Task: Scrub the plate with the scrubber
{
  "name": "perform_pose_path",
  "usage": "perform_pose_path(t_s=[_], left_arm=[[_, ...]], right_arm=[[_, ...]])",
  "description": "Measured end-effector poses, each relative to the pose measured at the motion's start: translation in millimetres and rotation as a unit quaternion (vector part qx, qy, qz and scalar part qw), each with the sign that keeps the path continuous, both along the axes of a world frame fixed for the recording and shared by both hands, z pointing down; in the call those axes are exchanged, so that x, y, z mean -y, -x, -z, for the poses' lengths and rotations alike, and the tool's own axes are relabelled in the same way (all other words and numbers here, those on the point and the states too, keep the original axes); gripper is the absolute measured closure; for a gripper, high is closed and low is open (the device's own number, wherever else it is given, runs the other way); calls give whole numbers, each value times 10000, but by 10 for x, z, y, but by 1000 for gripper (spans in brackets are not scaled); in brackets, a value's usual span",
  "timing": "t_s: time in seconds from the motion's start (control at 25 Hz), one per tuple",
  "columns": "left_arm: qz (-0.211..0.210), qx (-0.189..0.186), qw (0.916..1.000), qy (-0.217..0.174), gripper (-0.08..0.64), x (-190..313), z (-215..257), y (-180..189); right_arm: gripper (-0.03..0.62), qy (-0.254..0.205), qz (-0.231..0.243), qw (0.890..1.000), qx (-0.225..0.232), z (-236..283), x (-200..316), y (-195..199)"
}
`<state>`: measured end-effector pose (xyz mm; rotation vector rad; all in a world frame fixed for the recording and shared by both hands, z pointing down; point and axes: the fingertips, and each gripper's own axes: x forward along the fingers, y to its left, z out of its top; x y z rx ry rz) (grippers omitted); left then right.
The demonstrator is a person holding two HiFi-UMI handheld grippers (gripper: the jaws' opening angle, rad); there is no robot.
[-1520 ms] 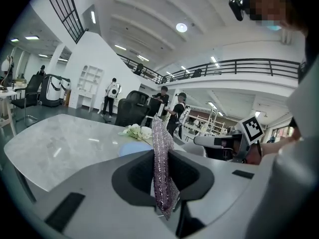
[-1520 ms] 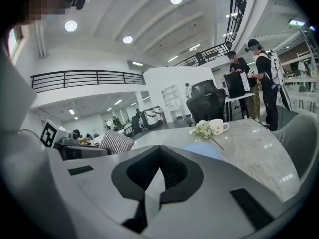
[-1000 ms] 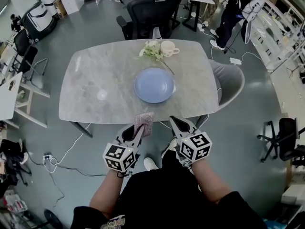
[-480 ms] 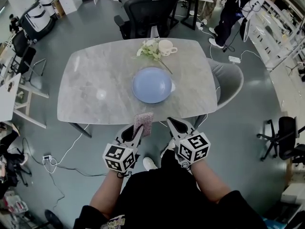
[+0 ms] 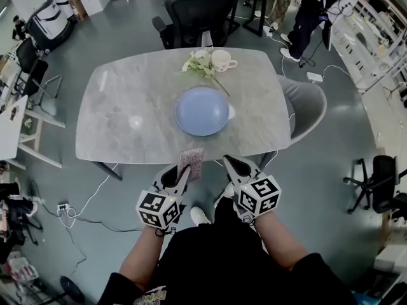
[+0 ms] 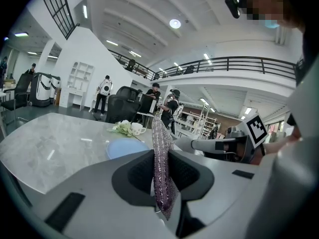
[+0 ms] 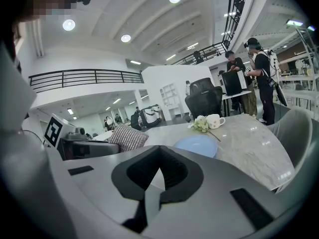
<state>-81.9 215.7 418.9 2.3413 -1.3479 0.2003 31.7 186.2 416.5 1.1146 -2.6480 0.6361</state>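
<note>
At lower centre, the left gripper's [image 5: 182,173] jaws clamp the purple scrubber [image 5: 191,161], the right gripper's [image 5: 230,164] jaws are pressed together empty, below the blue plate [image 5: 202,111] on the surface [image 5: 127,103].

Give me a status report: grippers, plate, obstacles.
Left gripper shut on scrubber. Right gripper shut, empty. Plate untouched, on table. Cup and flowers behind it, not blocking.

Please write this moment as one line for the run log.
left hand-held gripper: shut on scrubber | right hand-held gripper: shut, empty | blue plate: on table, untouched | step: scrubbing not yet begun
</note>
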Motion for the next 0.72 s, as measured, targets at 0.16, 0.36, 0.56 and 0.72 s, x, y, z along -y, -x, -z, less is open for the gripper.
perform_pose_path(t_s=[0.16,0.36,0.56,0.72], left_arm=[[21,8,10000,-3,477,-1,23,-16],[17,19,10000,-20,477,27,21,-31],[11,6,10000,-25,477,40,30,-60],[-1,-4,10000,-21,477,47,28,-80]], right_arm=[[580,-9,50,10000,-9,21,7,-4],[580,-10,43,10000,0,8,37,-23],[580,-28,33,10000,6,28,43,-47],[580,-33,1,10000,14,37,49,-75]])
